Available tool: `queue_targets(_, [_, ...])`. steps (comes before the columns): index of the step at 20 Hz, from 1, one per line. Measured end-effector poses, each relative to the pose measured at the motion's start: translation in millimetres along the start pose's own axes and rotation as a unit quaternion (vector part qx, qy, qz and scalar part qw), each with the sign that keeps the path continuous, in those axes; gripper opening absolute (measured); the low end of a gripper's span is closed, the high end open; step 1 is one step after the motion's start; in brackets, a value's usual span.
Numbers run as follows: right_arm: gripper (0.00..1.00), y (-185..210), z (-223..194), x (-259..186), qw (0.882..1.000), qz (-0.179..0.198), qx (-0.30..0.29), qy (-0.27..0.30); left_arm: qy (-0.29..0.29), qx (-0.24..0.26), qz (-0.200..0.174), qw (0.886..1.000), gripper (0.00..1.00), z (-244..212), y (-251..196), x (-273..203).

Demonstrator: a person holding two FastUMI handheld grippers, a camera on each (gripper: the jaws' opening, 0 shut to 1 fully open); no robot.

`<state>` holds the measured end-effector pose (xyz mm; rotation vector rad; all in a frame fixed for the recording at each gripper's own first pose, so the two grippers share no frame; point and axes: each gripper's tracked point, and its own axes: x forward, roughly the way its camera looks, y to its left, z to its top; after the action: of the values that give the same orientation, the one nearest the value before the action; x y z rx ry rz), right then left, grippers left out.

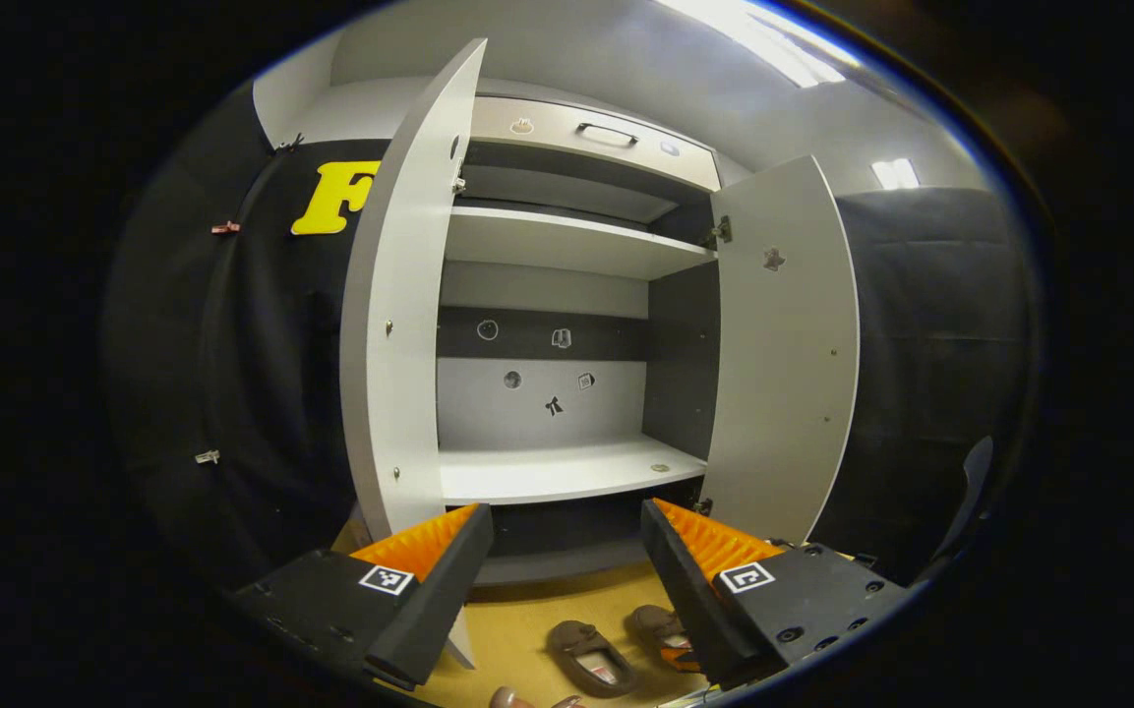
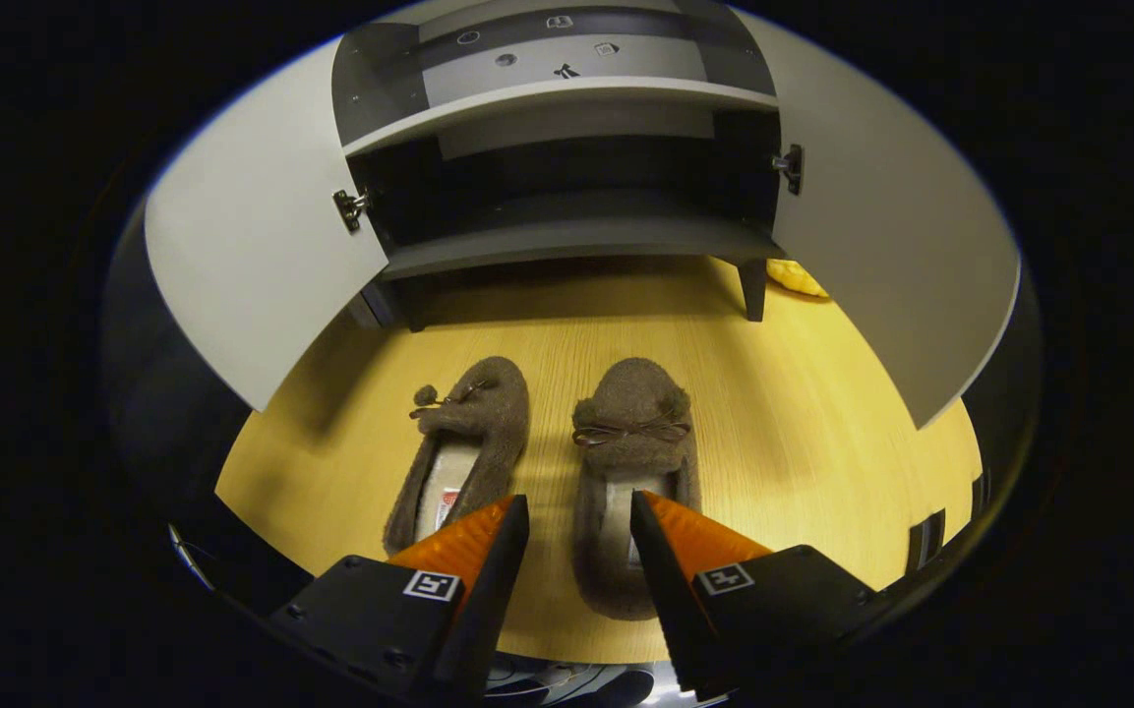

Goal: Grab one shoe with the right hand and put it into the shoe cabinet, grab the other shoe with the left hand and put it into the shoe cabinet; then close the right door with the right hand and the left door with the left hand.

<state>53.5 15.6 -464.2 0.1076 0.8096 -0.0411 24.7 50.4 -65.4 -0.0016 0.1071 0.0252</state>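
Two fuzzy brown shoes, the left shoe and the right shoe, lie side by side on the floor with toes toward the open shoe cabinet. The right hand-held gripper hangs open above the right shoe, probably to grab it. The left hand-held gripper waits open, holding nothing, facing the shelves.

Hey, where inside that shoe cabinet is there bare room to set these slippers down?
The middle shelf is bare from the left door to the right door. The upper shelf looks bare too. The bottom shelf looks free, though shadowed. The floor is crowded where the two slippers lie.
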Motion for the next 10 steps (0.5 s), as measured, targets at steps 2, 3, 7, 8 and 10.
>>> queue_targets(2, [0.65, 0, -8, 19, 1.000, 0.001, -0.010, 0.019, 0.007, -0.007, 0.006, 1.000, 0.96, -6, 2, 3])
queue_targets(3, [0.64, -1, -10, 30, 1.000, 0.001, -0.012, 0.024, 0.010, -0.011, 0.008, 1.000, 0.96, -7, 2, 5])
queue_targets(7, [0.53, -6, -11, 57, 0.999, 0.000, -0.022, 0.033, 0.019, -0.023, 0.030, 0.999, 0.96, -15, 8, 12])
queue_targets(8, [0.51, -11, -8, 63, 0.999, -0.009, -0.029, 0.028, 0.022, -0.025, 0.035, 0.999, 0.96, -17, 10, 14])
queue_targets(10, [0.35, -13, -7, 68, 0.999, -0.003, -0.039, 0.031, 0.028, -0.029, 0.045, 0.998, 0.96, -22, 13, 17])
